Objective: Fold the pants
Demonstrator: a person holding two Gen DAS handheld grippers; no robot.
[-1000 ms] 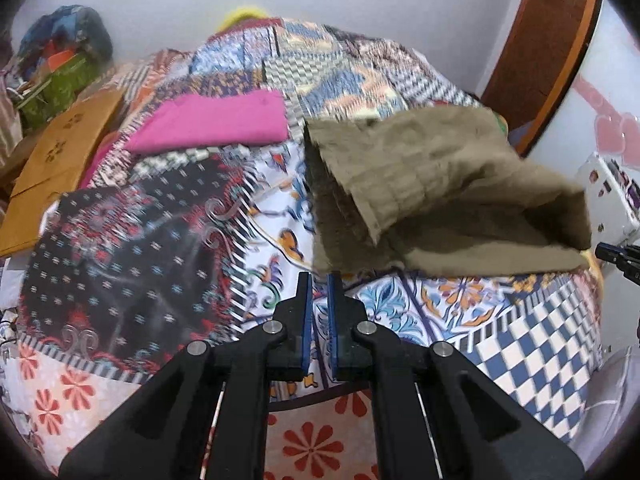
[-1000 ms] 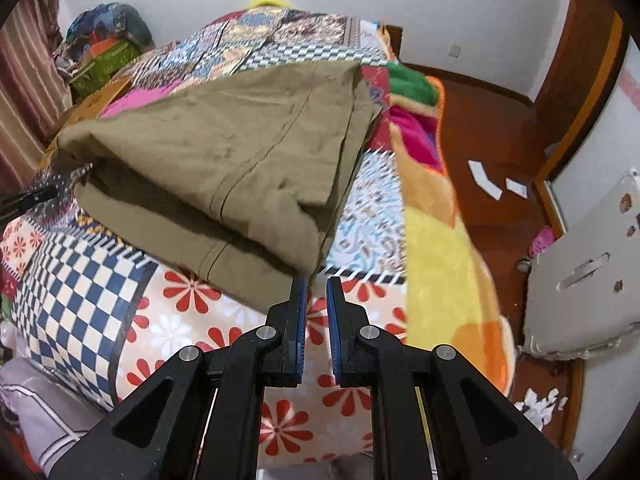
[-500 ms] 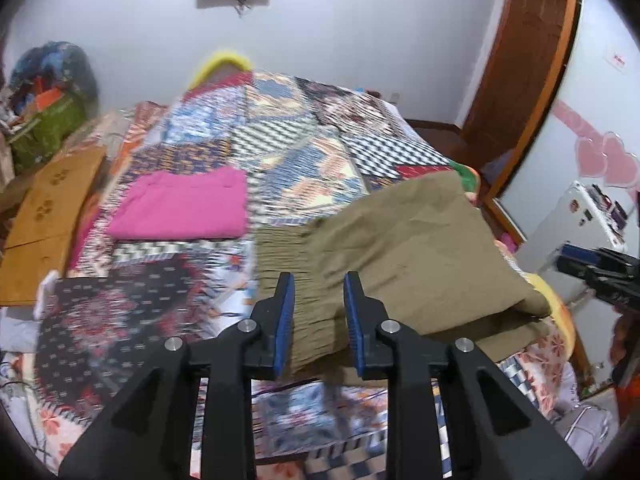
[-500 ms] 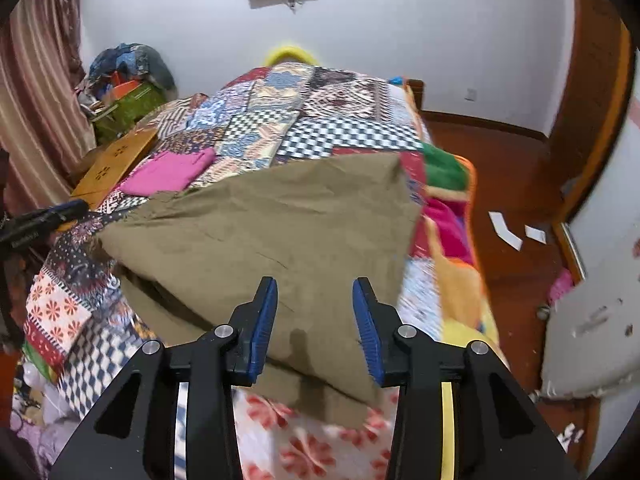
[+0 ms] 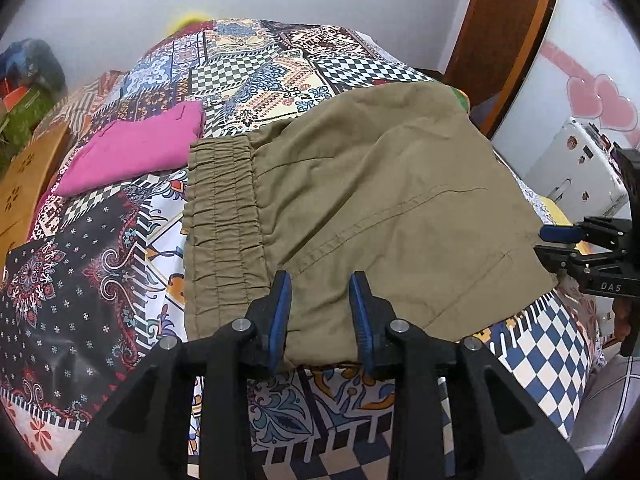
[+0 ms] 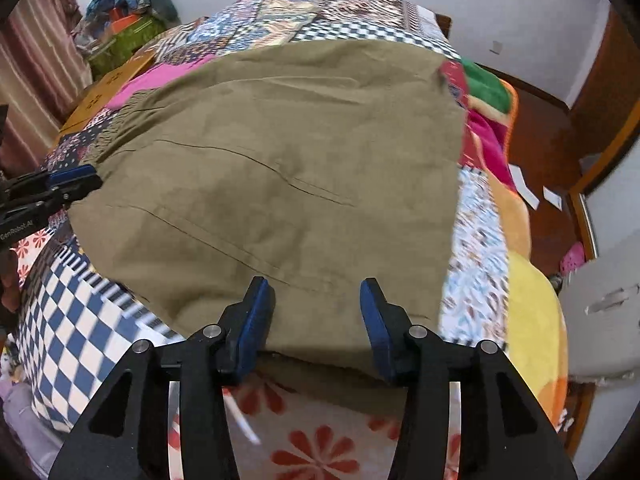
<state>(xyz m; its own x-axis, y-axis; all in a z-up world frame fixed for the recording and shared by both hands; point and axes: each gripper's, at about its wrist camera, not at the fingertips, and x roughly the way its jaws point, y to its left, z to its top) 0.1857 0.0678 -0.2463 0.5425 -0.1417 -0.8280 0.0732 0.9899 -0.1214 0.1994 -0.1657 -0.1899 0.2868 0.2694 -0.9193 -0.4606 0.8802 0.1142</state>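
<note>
Left wrist view: both hand-held grippers, shut before, now opening empty over flattened pants [image 5: 360, 200], formerly bunched.

Black tongs [image 5: 319, 312], blue pads [image 5: 280, 312], silver screws

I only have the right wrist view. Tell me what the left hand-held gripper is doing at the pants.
Observer: The left hand-held gripper is opening over the near edge of the olive pants. Cloth shows between its fingers, but they do not press on it.
Operator: Say where along that edge.
Observer: Just right of the gathered elastic waistband.
Operator: Report what lies beyond the waistband.
Observer: A magenta garment, folded flat on the quilt, near the waistband's far corner.
</note>
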